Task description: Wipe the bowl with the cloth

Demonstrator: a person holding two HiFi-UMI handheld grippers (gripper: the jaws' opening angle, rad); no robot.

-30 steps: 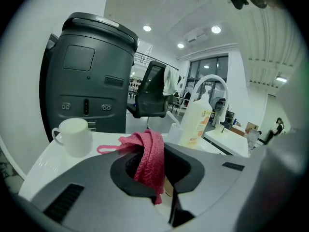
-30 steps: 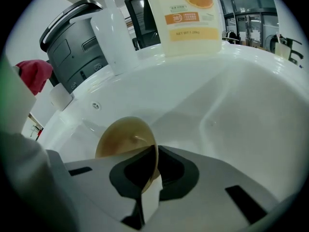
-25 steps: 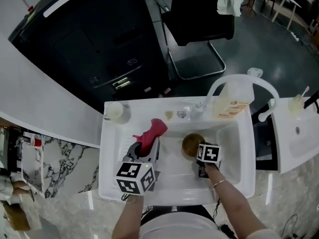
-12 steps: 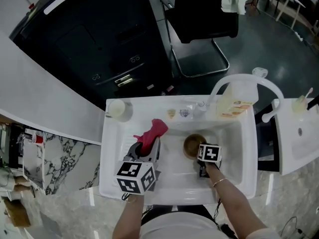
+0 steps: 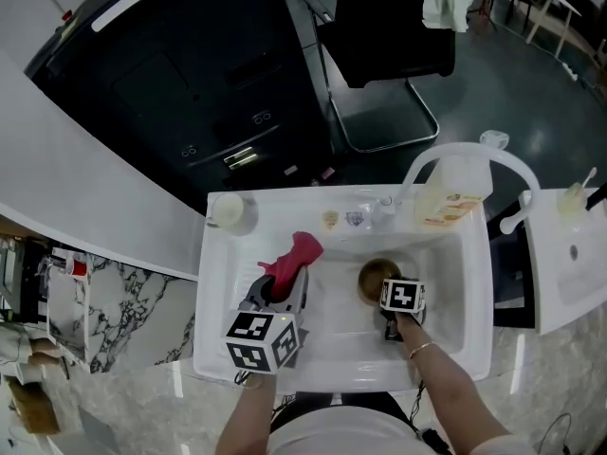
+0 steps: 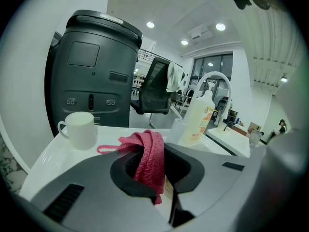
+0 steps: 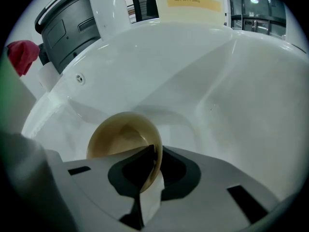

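Note:
A small tan bowl (image 5: 377, 278) sits in the white sink basin (image 5: 446, 282). Its near rim is between the jaws of my right gripper (image 5: 387, 295). In the right gripper view the bowl (image 7: 120, 138) tilts toward the camera. Both pads of the right gripper (image 7: 153, 170) still touch its rim, though the jaws have just been opening a little. My left gripper (image 5: 285, 281) hovers over the left side of the sink, shut on a pink cloth (image 5: 294, 256). In the left gripper view the cloth (image 6: 149, 153) hangs bunched between the jaws of that gripper (image 6: 157, 180).
A white mug (image 5: 228, 211) stands on the sink's back left corner. A soap bottle (image 5: 450, 192) and an arched faucet (image 5: 465, 150) are at the back right. Beyond the sink are a black office chair (image 5: 389, 36) and a dark machine (image 5: 161, 83).

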